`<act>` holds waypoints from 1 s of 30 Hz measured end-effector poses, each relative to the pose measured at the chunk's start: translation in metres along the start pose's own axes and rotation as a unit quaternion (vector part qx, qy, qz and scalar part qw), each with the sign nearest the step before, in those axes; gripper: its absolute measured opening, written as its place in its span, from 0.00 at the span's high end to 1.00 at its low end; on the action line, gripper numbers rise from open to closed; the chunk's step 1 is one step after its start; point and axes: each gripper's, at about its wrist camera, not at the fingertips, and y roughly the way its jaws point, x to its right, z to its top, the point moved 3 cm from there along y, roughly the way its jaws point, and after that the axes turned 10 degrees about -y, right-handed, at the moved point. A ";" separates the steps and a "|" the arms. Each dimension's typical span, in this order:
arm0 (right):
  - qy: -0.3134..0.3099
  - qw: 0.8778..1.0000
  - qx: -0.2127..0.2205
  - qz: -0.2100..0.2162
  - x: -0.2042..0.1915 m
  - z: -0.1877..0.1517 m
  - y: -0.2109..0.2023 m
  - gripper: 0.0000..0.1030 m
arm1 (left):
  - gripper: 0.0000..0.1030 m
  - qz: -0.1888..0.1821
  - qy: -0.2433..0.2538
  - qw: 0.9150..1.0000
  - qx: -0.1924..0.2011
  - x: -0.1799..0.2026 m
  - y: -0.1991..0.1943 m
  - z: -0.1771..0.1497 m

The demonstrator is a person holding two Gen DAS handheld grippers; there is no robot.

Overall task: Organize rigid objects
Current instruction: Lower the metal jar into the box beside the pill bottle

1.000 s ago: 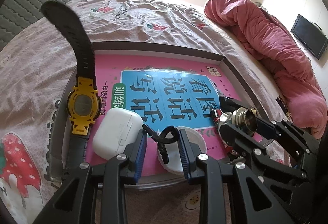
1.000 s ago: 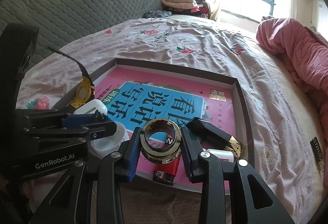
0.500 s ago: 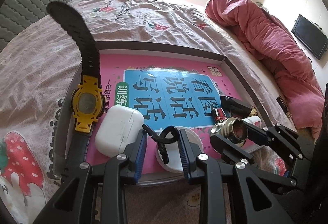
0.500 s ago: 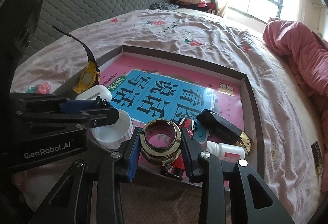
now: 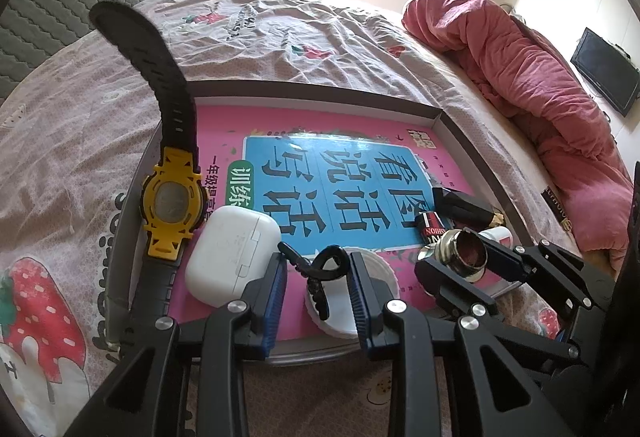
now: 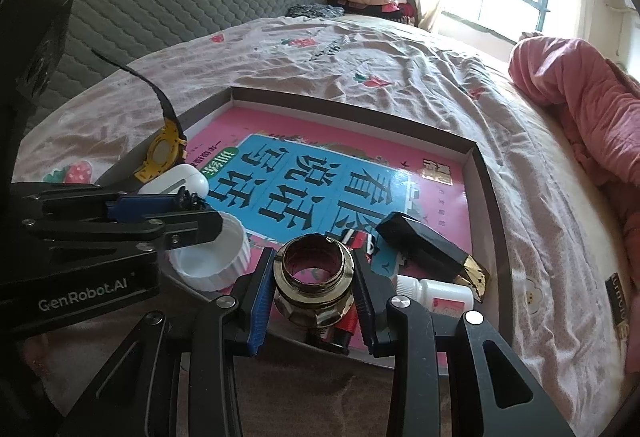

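Note:
My left gripper is shut on a small black clip, which hangs just above an upturned white cap at the near edge of the tray. In the right wrist view the left gripper shows side-on with the clip over the cap. My right gripper is shut on a brass threaded fitting, held over the tray's near edge. From the left wrist view that gripper and fitting are to the right.
In the tray lie a yellow watch with a black strap, a white earbud case, a red lighter, a black box with a gold end and a small white bottle. A pink duvet lies bunched on the bed's right side.
The right gripper with the brass fitting has drawn back a little toward the tray's near edge. The left gripper and its clip have stayed put.

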 end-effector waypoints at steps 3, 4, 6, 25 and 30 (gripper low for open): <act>0.002 1.000 0.001 0.003 0.001 0.000 0.000 0.64 | 0.70 0.002 0.002 1.000 -0.006 0.000 0.002 -0.001; 0.001 1.000 0.001 0.004 0.001 -0.001 0.000 0.64 | 0.70 0.005 0.003 1.000 -0.007 0.000 0.002 -0.002; -0.001 1.000 0.001 0.003 0.000 0.000 0.000 0.64 | 0.70 0.006 0.005 1.000 -0.006 0.001 0.002 -0.002; 0.007 1.000 0.004 -0.002 0.003 -0.002 -0.002 0.62 | 0.71 0.008 0.005 1.000 -0.005 0.000 0.002 -0.002; 0.015 1.000 0.004 -0.009 0.007 -0.004 -0.004 0.56 | 0.71 0.008 0.003 1.000 -0.006 0.000 0.003 -0.003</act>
